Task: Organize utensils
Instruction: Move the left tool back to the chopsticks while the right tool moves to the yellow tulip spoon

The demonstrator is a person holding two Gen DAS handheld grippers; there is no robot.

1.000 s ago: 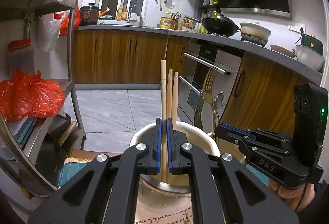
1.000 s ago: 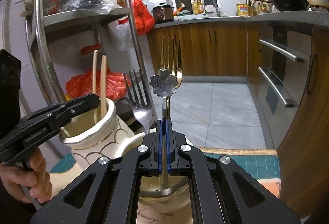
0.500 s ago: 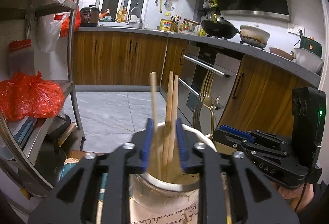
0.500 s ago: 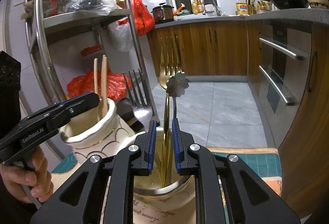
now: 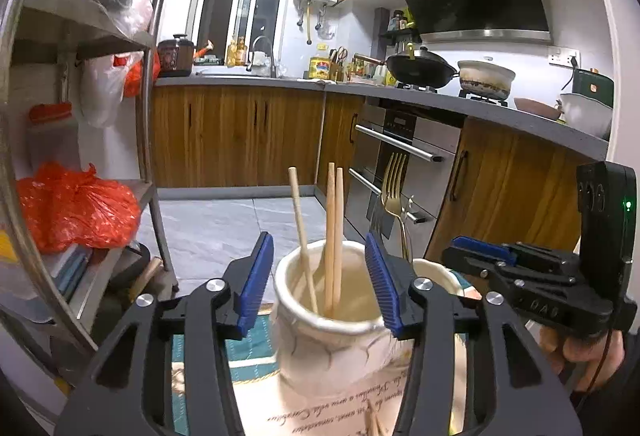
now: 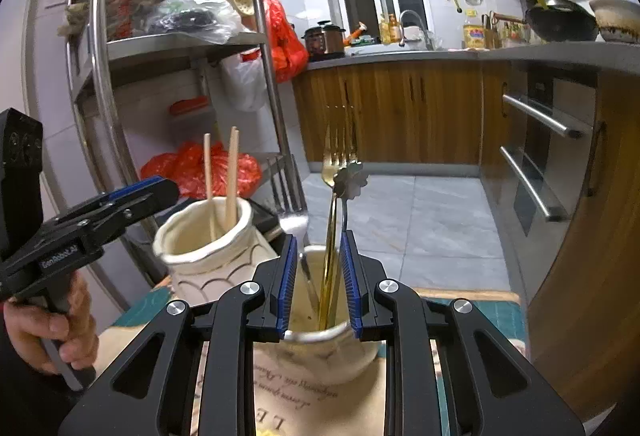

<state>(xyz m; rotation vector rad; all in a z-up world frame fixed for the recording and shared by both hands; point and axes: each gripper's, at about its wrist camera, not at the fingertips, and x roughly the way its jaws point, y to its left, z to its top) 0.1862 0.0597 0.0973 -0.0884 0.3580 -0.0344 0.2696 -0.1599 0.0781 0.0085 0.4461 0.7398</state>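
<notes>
Kitchen scene: we hold two handheld grippers over a pair of cream ceramic holders standing on a printed table mat (image 5: 280, 392); every place below is given from the chopstick holder.
Chopstick holder (image 5: 320, 320): we see it upright on the mat, its mouth level with our left claw.
Chopsticks (image 5: 334, 232): three wooden sticks stand inside the holder, two close together and one leaning away to the left in the left wrist view.
Left gripper (image 5: 320, 276): released; its blue pads (image 5: 256, 276) stand apart on either side of the holder's mouth, touching no stick, and its jaws have just been opening.
Second holder (image 6: 320, 344): it stands just beside the chopstick holder, to its right in both views.
Gold fork (image 6: 334, 220): it stands tines up in the second holder.
Flower-topped spoon (image 6: 350, 188): it stands in the second holder too, its flower end against the fork's head.
Right gripper (image 6: 320, 280): released; the fork and spoon handles rise between its pads (image 6: 286, 284) with a gap on each side, and its jaws have just been opening.
Steel rack (image 6: 120, 84): behind the chopstick holder in the right wrist view, with red bags (image 6: 200, 172) on a lower shelf.
</notes>
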